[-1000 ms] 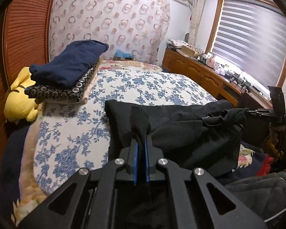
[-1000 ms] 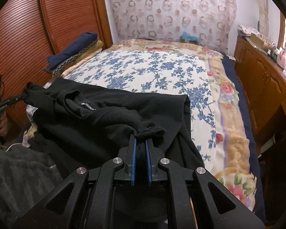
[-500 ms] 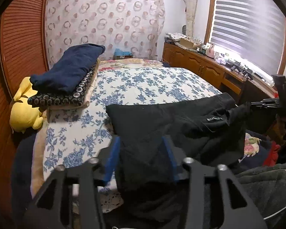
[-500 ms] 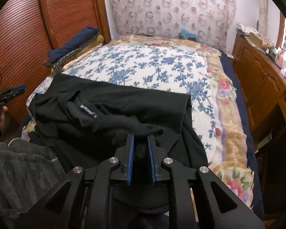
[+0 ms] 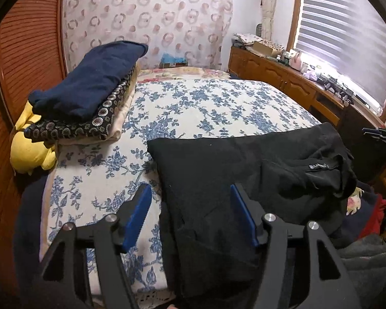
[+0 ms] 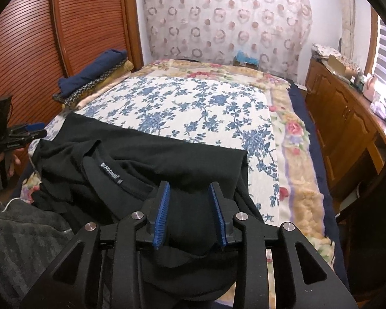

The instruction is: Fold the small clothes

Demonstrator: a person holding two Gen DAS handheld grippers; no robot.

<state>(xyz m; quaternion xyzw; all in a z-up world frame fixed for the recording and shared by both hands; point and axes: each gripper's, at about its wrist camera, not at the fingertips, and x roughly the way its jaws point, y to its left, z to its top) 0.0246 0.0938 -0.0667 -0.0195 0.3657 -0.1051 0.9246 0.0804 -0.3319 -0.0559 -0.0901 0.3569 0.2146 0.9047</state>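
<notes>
Black garment (image 5: 218,170) lies flat on bed (image 5: 218,108), 6 o'clock edge, folded stack (image 5: 90,90) at 10. Left gripper (image 5: 190,216) and right gripper (image 6: 189,213) jaws just opened, released: fold laid, cloth slack between them.

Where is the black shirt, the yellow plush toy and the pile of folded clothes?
black shirt (image 6: 172,159): right wrist view, flat upper part.
yellow plush toy (image 5: 31,152): left wrist view, its body.
pile of folded clothes (image 5: 90,85): left wrist view, navy top piece.
</notes>
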